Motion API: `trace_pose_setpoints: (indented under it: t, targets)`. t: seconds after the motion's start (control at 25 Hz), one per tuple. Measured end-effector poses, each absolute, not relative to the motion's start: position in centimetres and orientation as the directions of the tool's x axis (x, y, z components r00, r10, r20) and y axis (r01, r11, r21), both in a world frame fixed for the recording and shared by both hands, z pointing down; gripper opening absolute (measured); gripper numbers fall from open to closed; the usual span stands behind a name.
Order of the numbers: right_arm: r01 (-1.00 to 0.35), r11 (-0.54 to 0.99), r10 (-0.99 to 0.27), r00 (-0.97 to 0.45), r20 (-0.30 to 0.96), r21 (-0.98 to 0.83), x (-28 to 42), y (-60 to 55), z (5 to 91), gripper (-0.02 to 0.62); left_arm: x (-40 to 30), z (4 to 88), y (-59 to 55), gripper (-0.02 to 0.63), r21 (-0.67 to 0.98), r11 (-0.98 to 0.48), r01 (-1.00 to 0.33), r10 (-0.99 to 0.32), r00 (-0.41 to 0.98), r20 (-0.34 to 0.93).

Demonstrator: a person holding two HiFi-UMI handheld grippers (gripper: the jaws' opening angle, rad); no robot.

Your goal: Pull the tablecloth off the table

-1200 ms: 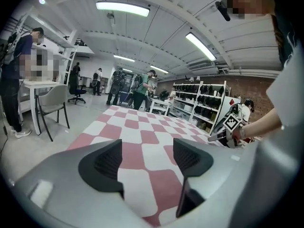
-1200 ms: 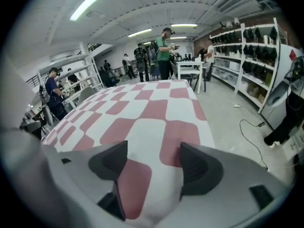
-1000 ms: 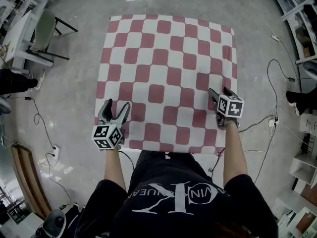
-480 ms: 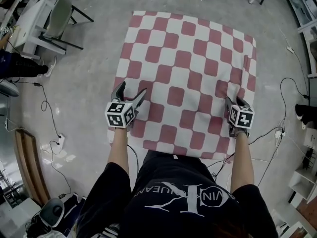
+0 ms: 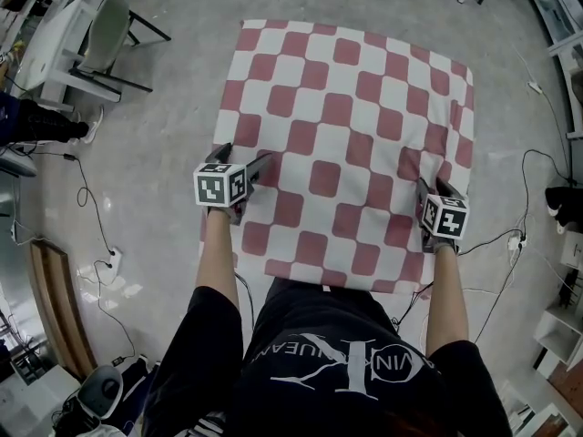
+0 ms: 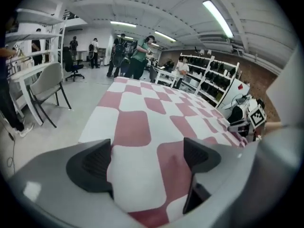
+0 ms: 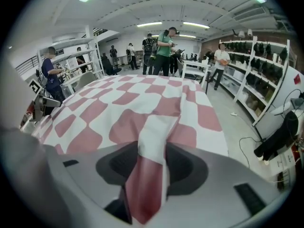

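Observation:
A red-and-white checked tablecloth point(image 5: 355, 107) covers the whole table. My left gripper point(image 5: 242, 159) stands over the cloth's near-left edge. In the left gripper view the left gripper point(image 6: 147, 160) has its jaws wide and still opening, with a hump of cloth point(image 6: 142, 175) between the pads and not pressed. My right gripper point(image 5: 428, 188) is at the near-right edge. In the right gripper view the right gripper point(image 7: 152, 163) is closing, its pads pinching a raised fold of the cloth point(image 7: 149, 141).
A pale chair point(image 5: 109, 35) and a white desk point(image 5: 46, 57) stand at the left. Cables point(image 5: 86, 235) trail over the floor on both sides. Shelving point(image 7: 256, 65) runs along the right. Several people point(image 6: 137, 56) stand beyond the table's far end.
My left gripper has moved in over the cloth's left edge and its jaws have spread. My right gripper has closed on a fold of cloth at the right edge.

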State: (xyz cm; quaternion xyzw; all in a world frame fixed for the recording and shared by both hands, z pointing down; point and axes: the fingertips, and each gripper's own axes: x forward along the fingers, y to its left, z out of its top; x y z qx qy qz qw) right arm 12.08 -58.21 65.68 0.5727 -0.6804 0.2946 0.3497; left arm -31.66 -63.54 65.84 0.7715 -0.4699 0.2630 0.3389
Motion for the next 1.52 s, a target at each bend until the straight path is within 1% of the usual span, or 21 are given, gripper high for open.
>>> trace_pose_setpoints:
  t: [0.08,0.24,0.48,0.68,0.8,0.96,1.08,1.2,1.28,1.36,1.44,1.52]
  targets:
    - [-0.986,0.168,-0.575,-0.098,0.812,0.000,12.0,-58.2,65.7,0.195,-31.0,65.8,-63.4,0.465,0.296,-0.326,-0.898,-0.528,0.433,0.730]
    - [-0.986,0.169,-0.578,-0.098,0.810,0.002,11.8,-58.1,65.7,0.190,-29.3,66.2,-62.7,0.465,0.257,-0.382,-0.888,-0.471,0.426,0.772]
    - [-0.985,0.174,-0.582,-0.100,0.807,0.004,11.8,-58.1,65.8,0.182,-27.7,66.4,-62.3,0.465,0.250,-0.391,-0.886,-0.440,0.418,0.795]
    - [-0.983,0.182,-0.584,-0.102,0.805,0.008,11.6,-58.1,65.7,0.173,-27.5,66.7,-62.0,0.451,0.188,-0.389,-0.902,-0.429,0.358,0.829]
    - [-0.982,0.189,-0.583,-0.103,0.806,0.011,11.5,-58.1,65.8,0.164,-27.5,66.8,-62.0,0.397,0.152,-0.379,-0.913,-0.436,0.321,0.841]
    - [-0.980,0.197,-0.586,-0.101,0.804,0.021,11.3,-58.0,65.8,0.146,-27.1,67.1,-61.5,0.353,0.098,-0.387,-0.917,-0.444,0.278,0.852]
    - [-0.977,0.210,-0.587,-0.097,0.804,0.035,11.0,-57.8,65.9,0.119,-26.9,67.5,-61.0,0.286,0.073,-0.372,-0.925,-0.451,0.249,0.857]
    - [-0.971,0.233,-0.584,-0.098,0.806,0.052,10.7,-57.6,66.0,0.089,-26.7,67.5,-60.6,0.238,0.068,-0.351,-0.934,-0.462,0.236,0.855]
    - [-0.965,0.254,-0.581,-0.103,0.807,0.059,10.3,-57.3,66.0,0.062,-26.6,67.6,-60.2,0.215,0.064,-0.340,-0.938,-0.467,0.228,0.854]
    - [-0.962,0.265,-0.583,-0.111,0.805,0.059,10.1,-57.0,65.9,0.052,-26.5,67.6,-59.8,0.201,0.059,-0.332,-0.941,-0.470,0.220,0.855]
    - [-0.960,0.274,-0.582,-0.124,0.804,0.051,10.1,-56.8,66.0,0.043,-26.4,67.5,-59.5,0.174,0.051,-0.327,-0.944,-0.471,0.210,0.857]
    - [-0.957,0.286,-0.577,-0.136,0.806,0.043,10.0,-56.4,65.9,0.034,-26.6,67.5,-59.1,0.120,0.037,-0.315,-0.948,-0.474,0.191,0.860]
